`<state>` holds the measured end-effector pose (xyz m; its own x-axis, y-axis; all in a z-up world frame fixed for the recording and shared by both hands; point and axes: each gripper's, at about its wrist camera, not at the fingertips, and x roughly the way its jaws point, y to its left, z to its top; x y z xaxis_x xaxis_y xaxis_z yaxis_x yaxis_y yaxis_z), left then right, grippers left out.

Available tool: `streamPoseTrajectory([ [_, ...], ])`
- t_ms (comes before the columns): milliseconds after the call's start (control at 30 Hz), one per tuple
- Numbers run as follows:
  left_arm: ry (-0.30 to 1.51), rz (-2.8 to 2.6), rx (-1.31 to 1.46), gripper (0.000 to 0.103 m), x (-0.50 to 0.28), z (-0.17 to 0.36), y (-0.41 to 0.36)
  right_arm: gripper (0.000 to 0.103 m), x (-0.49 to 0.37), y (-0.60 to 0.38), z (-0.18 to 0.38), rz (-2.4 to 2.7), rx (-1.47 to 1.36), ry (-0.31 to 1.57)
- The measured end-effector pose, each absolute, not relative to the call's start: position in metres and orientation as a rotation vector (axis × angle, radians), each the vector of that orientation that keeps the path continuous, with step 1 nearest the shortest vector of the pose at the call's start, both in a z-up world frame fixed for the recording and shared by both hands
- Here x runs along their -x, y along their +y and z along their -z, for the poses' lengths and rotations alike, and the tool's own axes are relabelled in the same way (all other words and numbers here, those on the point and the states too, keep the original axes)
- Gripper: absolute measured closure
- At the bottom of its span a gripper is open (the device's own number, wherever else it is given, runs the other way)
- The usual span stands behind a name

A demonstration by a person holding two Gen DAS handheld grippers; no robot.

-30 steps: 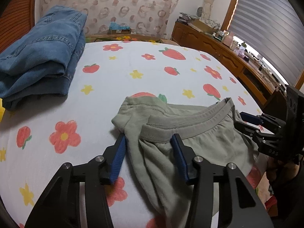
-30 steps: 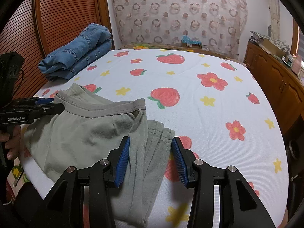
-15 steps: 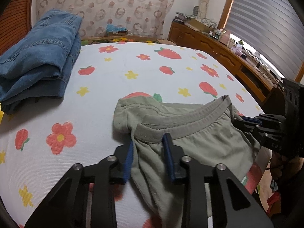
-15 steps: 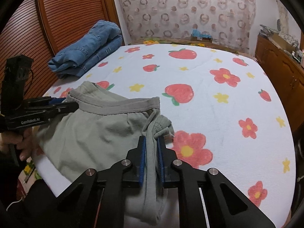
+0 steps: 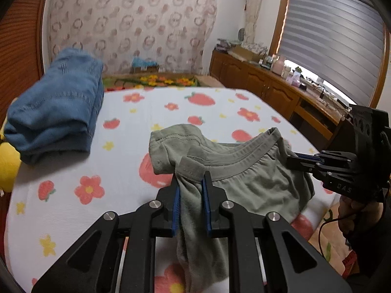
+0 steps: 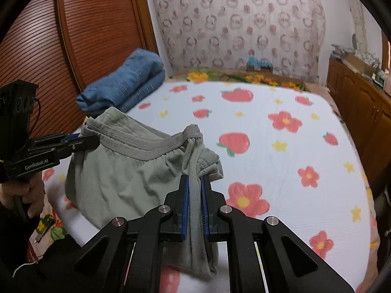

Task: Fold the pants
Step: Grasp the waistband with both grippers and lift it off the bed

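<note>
Now both grippers had a hold on the green pants (image 5: 246, 183), which lay at the near edge of the bed (image 5: 136, 131), well apart from the folded jeans (image 5: 58, 107) at the bed's far left corner. A second before, each pair of jaws stood wide around the waistband with the cloth flat between them. The left gripper (image 5: 191, 193) had just been closing, and its blue pads (image 5: 176, 202) pinched a bunched fold at the left end of the waistband. To its right, the right gripper (image 6: 194, 195) had shut as well, clamped on a gathered strip at the other end of the waistband. Between them the waistband had lifted off the bed and hung in a shallow sag, the legs trailing over the near edge. Grasping looked finished; the pants seemed ready to be raised and laid out for the first fold.
</note>
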<state>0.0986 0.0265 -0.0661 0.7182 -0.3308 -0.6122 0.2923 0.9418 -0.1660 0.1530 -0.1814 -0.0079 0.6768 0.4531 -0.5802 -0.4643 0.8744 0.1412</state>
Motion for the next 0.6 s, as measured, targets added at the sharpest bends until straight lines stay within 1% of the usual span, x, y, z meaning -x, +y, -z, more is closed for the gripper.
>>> streamPoseTrajectory([
  [333,0.573,0.359,0.041,0.086,-0.075,0.025,0.025,0.094,-0.129,-0.192,-0.021,-0.528,0.015,0.544],
  [600,0.517,0.364,0.029,0.086,-0.063,0.004,0.021,0.094,-0.114,-0.199,-0.036,-0.535,0.022,0.496],
])
